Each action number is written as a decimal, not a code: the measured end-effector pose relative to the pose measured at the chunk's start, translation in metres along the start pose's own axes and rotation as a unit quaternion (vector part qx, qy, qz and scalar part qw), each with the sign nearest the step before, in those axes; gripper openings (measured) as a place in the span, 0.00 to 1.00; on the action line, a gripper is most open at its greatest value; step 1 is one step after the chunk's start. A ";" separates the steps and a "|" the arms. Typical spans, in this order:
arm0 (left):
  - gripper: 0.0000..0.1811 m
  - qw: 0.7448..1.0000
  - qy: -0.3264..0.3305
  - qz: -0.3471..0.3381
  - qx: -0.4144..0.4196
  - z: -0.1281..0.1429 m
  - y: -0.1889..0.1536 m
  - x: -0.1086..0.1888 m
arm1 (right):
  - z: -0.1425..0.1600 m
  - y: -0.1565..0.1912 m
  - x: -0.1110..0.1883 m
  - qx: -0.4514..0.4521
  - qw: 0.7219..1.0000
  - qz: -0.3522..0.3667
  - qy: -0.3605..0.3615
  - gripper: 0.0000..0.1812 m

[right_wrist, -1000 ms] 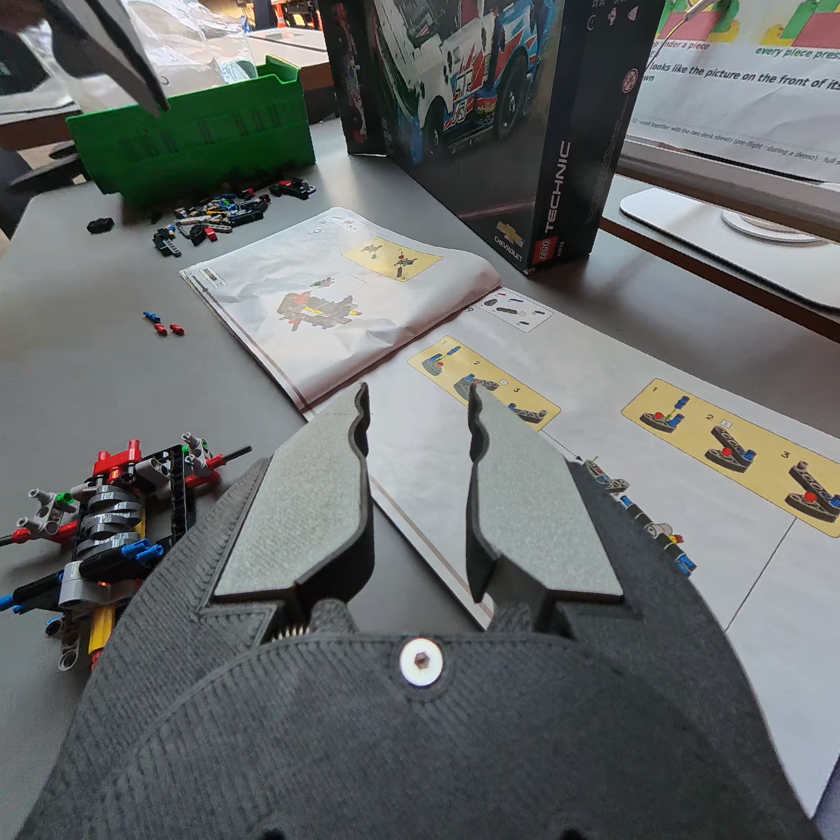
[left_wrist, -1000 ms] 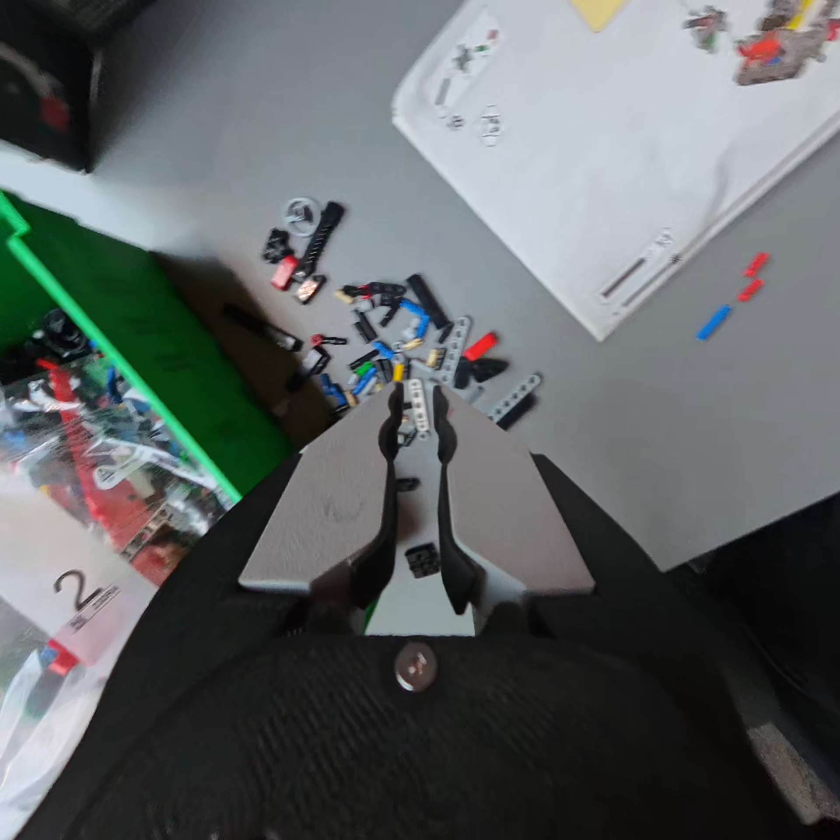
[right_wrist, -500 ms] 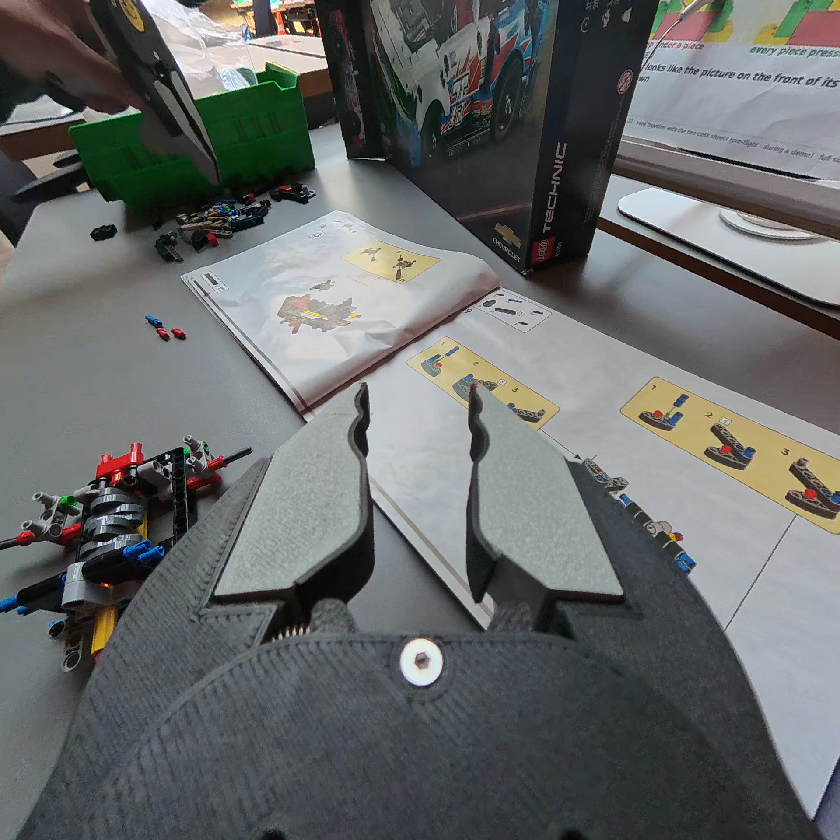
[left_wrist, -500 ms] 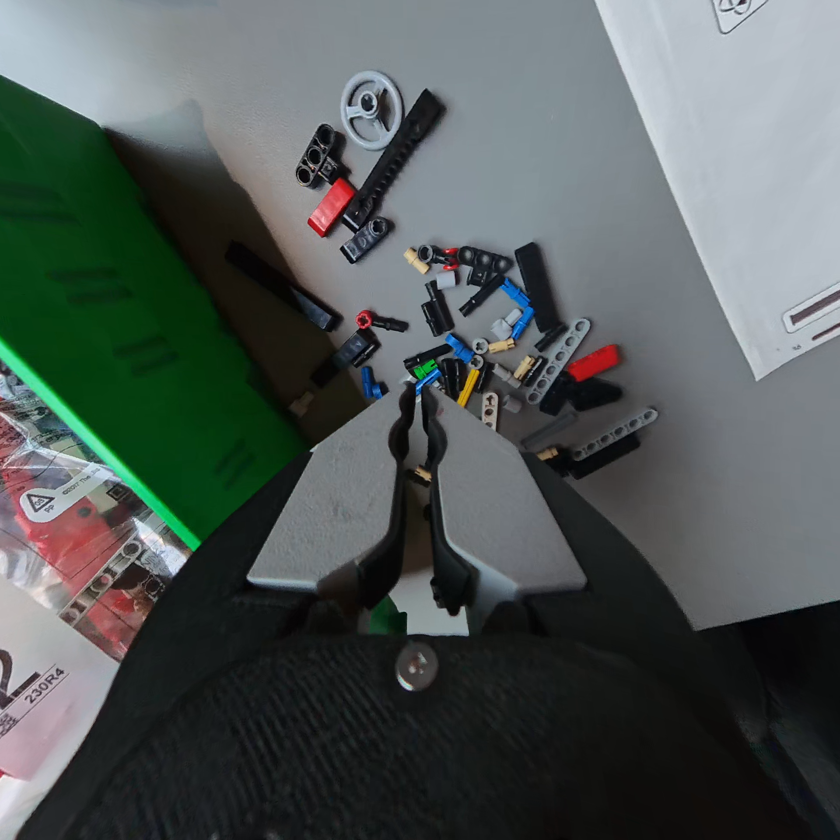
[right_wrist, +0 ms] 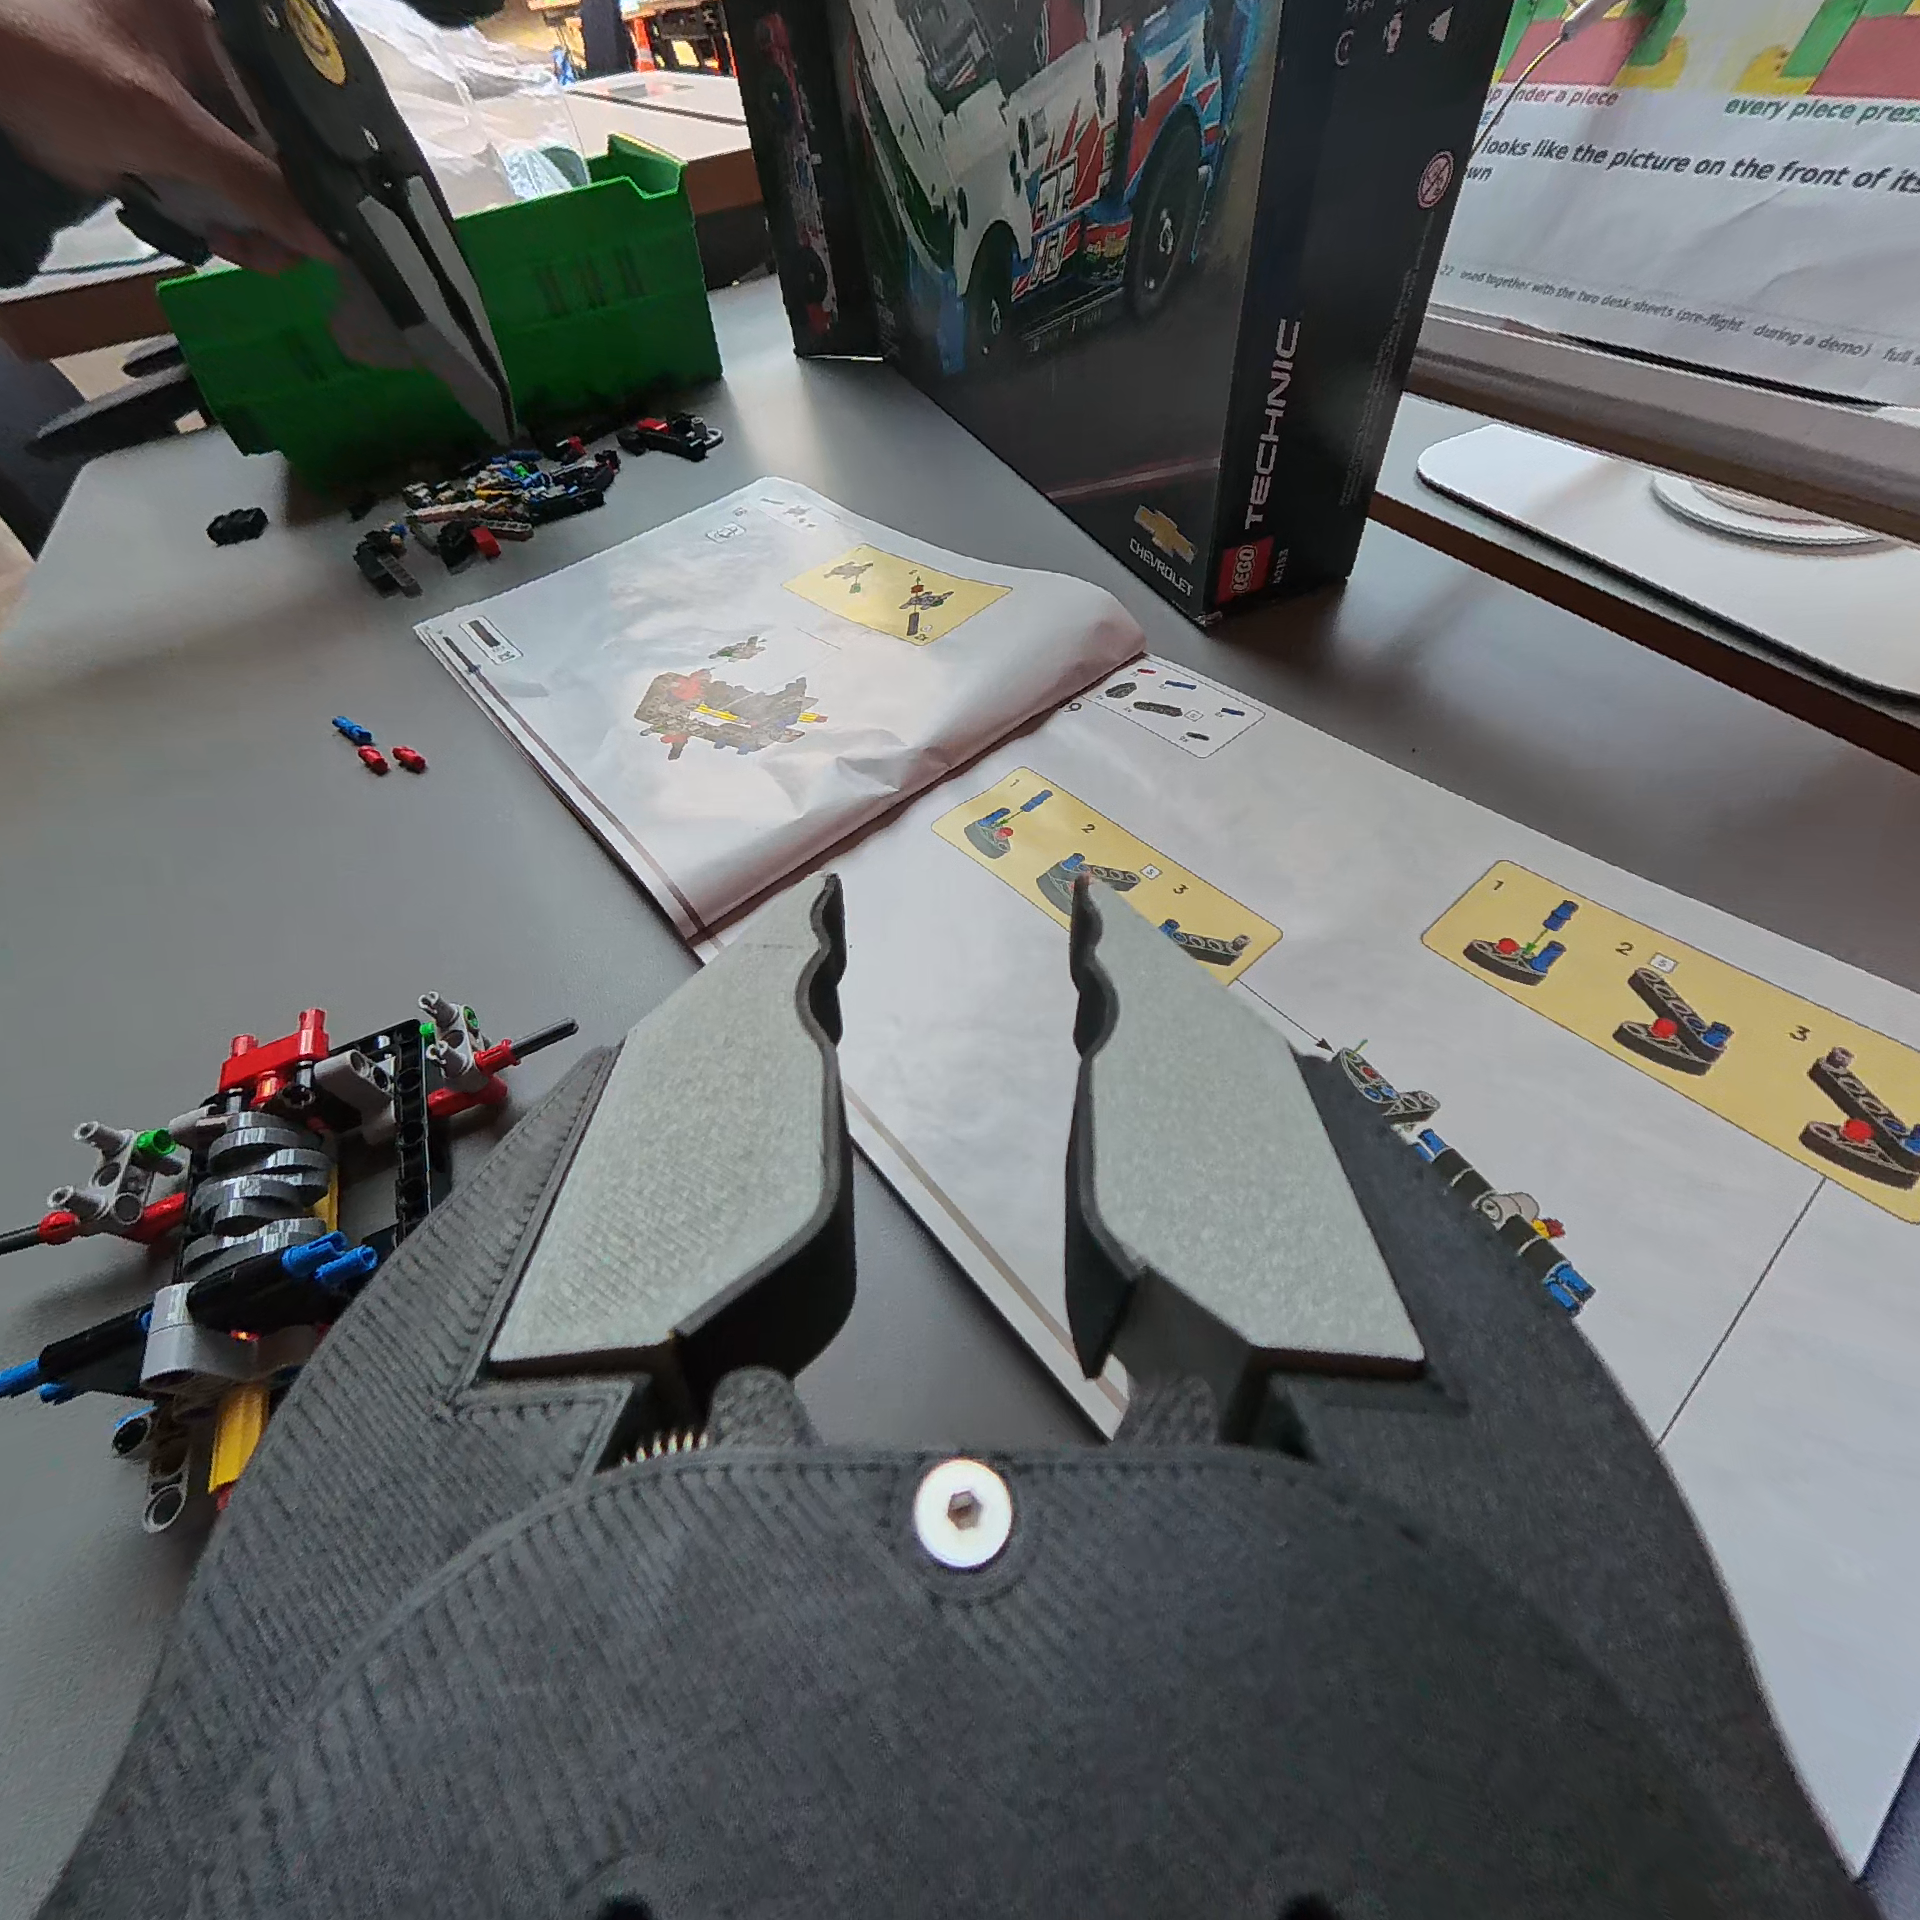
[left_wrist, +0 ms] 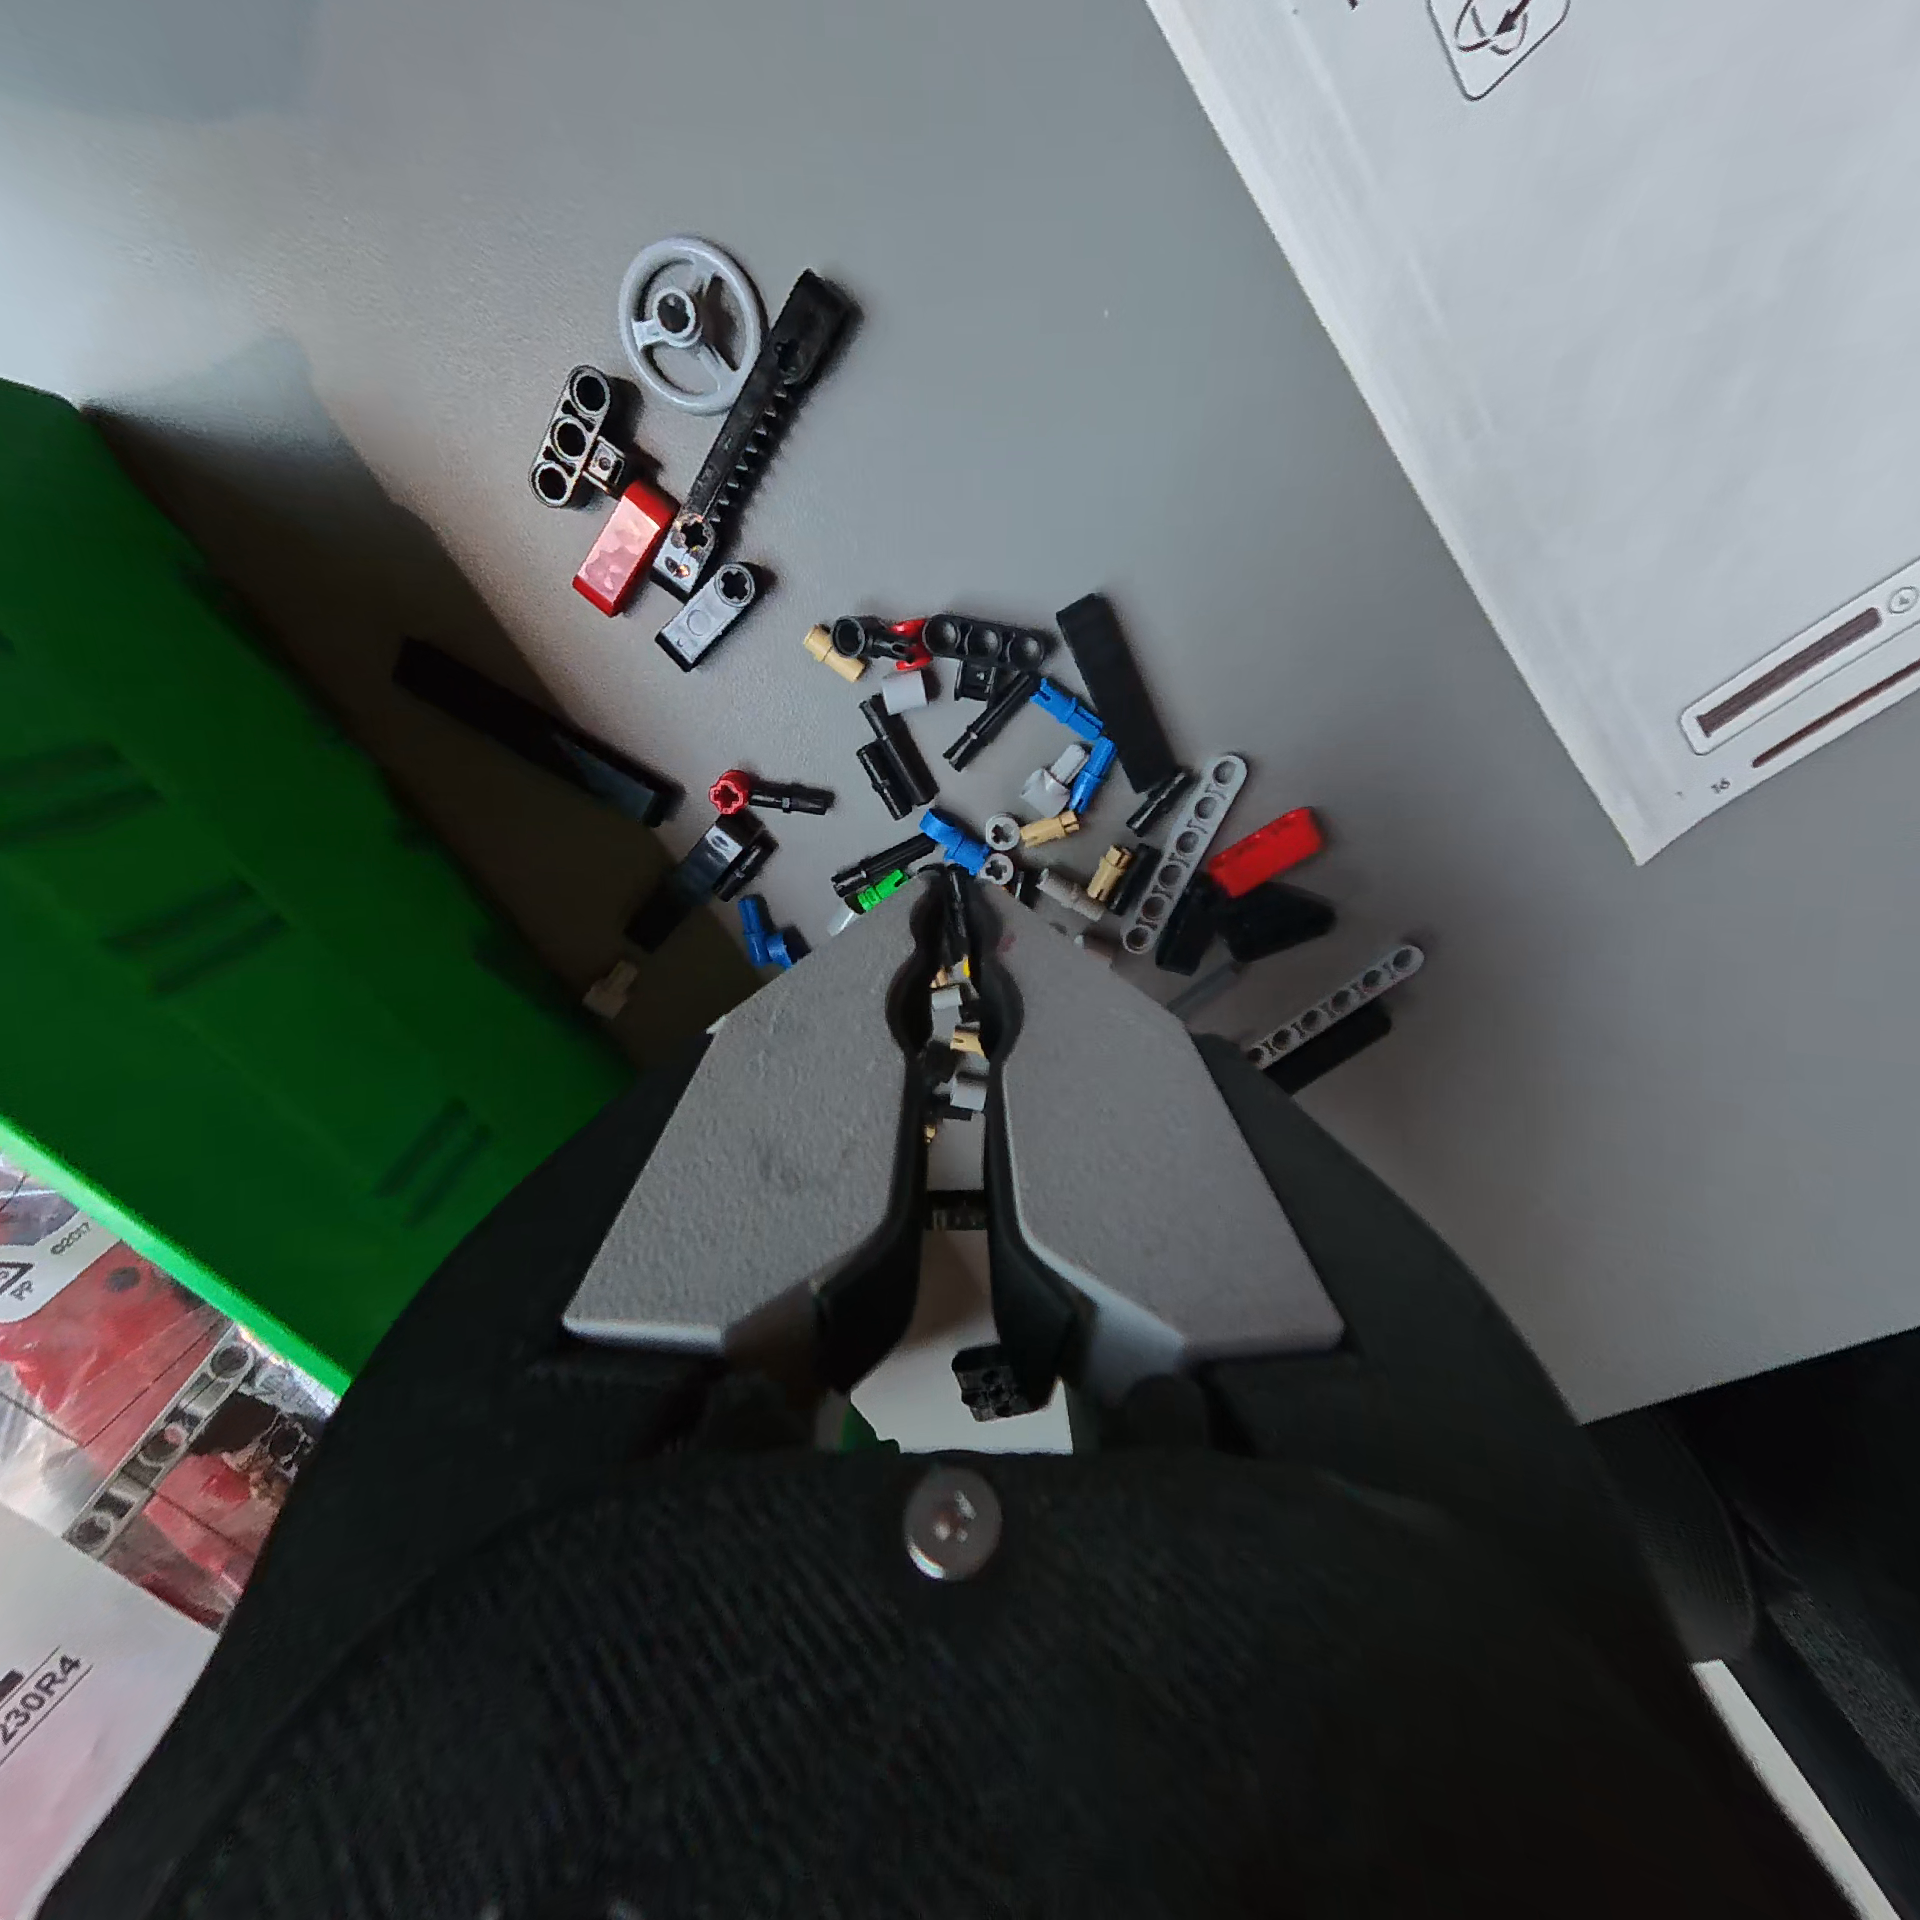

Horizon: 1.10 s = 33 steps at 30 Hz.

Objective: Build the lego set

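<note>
A pile of small loose lego pieces lies on the grey table beside the green bin. My left gripper points down into the near edge of the pile, its tips closed on a thin black piece. In the right wrist view it stands over the pile, held by a hand. My right gripper is open and empty, above the open instruction booklet. The part-built model lies to its left.
The set's box stands behind the booklet. The green bin is at the far left, with bagged parts in it. Three small blue and red pins and one black piece lie apart on the table.
My left gripper has come down onto the pile, and its fingers have closed from a narrow gap to touching. My right gripper has not moved.
</note>
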<state>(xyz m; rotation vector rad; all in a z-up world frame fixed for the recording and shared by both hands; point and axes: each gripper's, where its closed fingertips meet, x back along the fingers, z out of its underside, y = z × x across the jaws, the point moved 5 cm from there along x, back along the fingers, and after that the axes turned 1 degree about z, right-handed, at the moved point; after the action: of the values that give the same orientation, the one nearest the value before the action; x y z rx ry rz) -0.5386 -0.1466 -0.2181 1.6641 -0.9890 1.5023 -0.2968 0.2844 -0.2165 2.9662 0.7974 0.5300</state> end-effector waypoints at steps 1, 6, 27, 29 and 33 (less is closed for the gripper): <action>0.00 1.000 0.000 0.001 -0.001 0.000 0.000 0.000 | 0.000 0.000 0.000 0.001 1.000 0.000 0.000 0.23; 0.01 1.000 0.002 0.005 0.003 -0.001 0.000 -0.001 | 0.000 0.000 0.000 0.000 1.000 0.000 0.000 0.23; 0.01 0.996 0.070 -0.050 -0.023 0.018 0.016 -0.013 | 0.000 0.000 0.000 0.003 1.000 0.001 0.000 0.23; 0.01 0.995 0.077 -0.050 -0.032 0.019 0.016 -0.015 | 0.000 0.000 0.000 0.002 1.000 0.000 0.001 0.23; 0.01 0.994 0.084 -0.047 -0.044 0.019 0.015 -0.018 | 0.000 0.000 0.000 0.001 1.000 0.000 0.000 0.23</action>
<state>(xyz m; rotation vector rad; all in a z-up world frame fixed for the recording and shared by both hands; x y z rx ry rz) -0.5436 -0.1687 -0.2384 1.4770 -0.8625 1.4879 -0.2967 0.2841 -0.2167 2.9685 0.7983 0.5309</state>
